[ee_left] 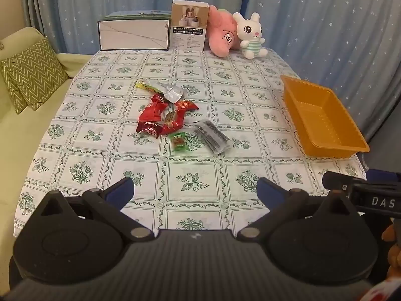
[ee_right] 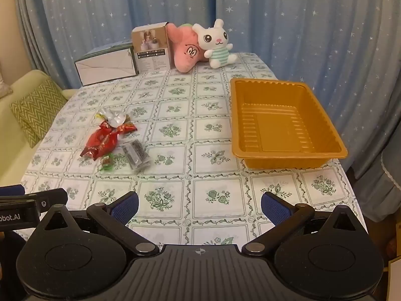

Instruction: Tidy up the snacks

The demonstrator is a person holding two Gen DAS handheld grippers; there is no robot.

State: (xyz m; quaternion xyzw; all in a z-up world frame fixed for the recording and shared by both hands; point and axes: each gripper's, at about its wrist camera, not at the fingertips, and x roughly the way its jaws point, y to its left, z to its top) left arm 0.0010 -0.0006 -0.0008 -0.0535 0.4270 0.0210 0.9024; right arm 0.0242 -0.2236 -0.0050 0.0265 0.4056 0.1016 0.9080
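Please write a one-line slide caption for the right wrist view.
Open right gripper above tablecloth, facing empty orange tray and loose snack packets.

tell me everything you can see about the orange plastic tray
The orange plastic tray is a shallow rectangular tub of thin, glossy moulded plastic with a flat outward rim, sloping ribbed walls and a stepped flat floor. It holds nothing. It stands upright and level on the green floral tablecloth, on the table's right side near the blue starred curtain. Only the cloth touches it; the snack packets lie well apart to its left, and both grippers are clear of it.
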